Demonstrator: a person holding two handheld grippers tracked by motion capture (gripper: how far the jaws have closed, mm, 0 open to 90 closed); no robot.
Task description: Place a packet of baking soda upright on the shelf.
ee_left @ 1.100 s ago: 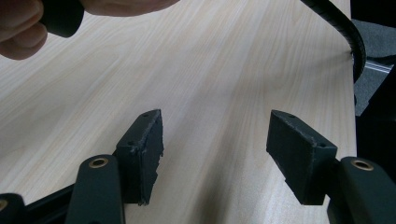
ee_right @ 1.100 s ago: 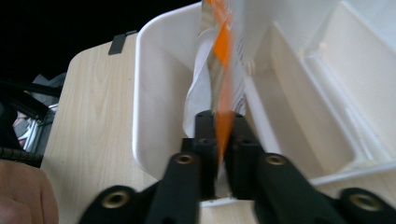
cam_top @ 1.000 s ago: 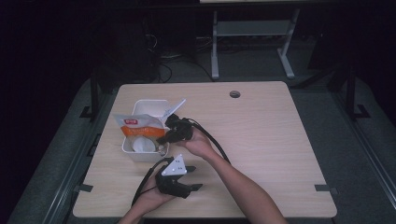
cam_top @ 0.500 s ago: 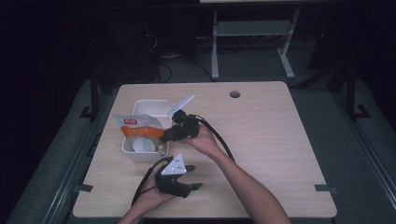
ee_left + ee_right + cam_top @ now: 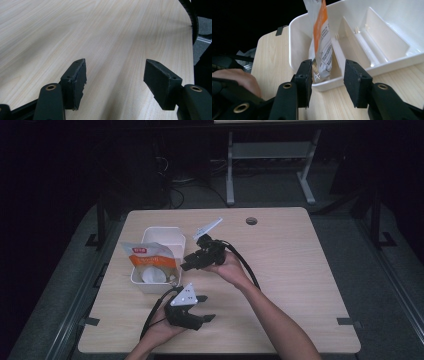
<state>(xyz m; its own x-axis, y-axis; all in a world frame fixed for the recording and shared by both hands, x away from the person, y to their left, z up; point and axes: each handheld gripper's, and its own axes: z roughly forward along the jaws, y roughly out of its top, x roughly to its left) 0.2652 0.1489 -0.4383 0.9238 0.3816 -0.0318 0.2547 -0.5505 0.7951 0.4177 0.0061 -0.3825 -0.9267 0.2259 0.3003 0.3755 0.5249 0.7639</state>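
Right hand-held gripper (image 5: 187, 264), high view: held above the pale wood-grain worktop (image 5: 300, 270), just right of the white rectangular plastic bin (image 5: 167, 234), black jaws pointing left toward it. Jaws have just been opening. In the right gripper view (image 5: 327, 80) they stand apart, with nothing pressed between the pads. The lower corner of the orange-and-white printed snack packet (image 5: 322, 42) shows in line with the gap but farther off, inside the bin (image 5: 387, 63); the pads do not press on it.

Snack packet (image 5: 149, 256), high view: lies in the front part of the bin, propped up and leaning over the left rim, its orange face up. A pale round shape shows beneath it at the front of the bin; I cannot tell what it is. In the right gripper view the packet stands upright on edge against the near left wall of the bin, left of an inner divider. The compartments to the right of the divider hold nothing that can be made out.

Left hand-held gripper (image 5: 202, 309), high view: held low near the front edge of the worktop, in front of the bin and apart from it, grey three-cornered plate on top, jaws pointing right. Left gripper view (image 5: 115, 85): jaws wide apart, nothing between them, bare worktop (image 5: 75, 30) below. A black cable trails from each gripper.
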